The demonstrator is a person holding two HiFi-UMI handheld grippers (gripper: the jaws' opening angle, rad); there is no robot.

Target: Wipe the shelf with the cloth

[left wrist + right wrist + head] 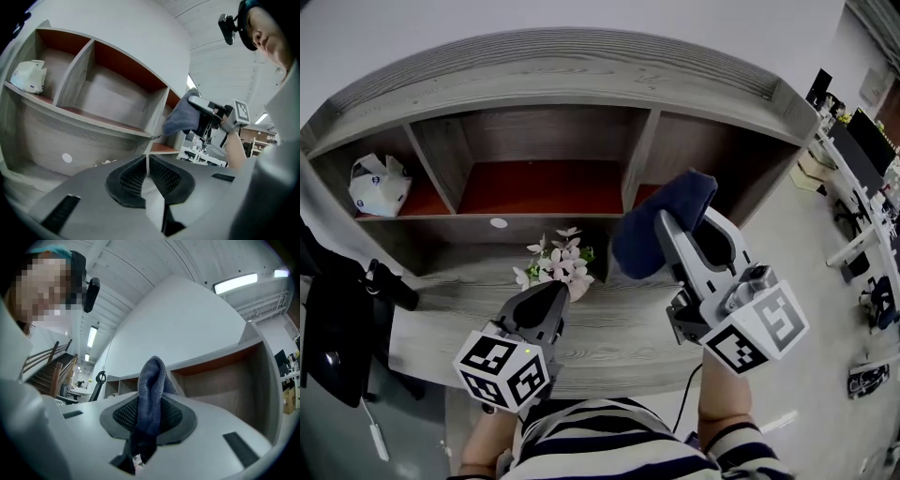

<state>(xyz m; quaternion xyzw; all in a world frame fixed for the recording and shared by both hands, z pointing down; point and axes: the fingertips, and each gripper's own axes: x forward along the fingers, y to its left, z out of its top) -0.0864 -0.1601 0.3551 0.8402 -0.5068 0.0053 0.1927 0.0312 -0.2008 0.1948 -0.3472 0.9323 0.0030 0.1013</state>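
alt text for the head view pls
The right tool holds a dark blue cloth up in front of the wooden shelf. The left tool, shut and empty, points toward a small bunch of pale flowers on the lower ledge.

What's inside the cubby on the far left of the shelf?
A white crumpled bag with some blue print sits in the left cubby of the shelf, on its red floor. The bag covers the corner behind it, so nothing there can be seen.
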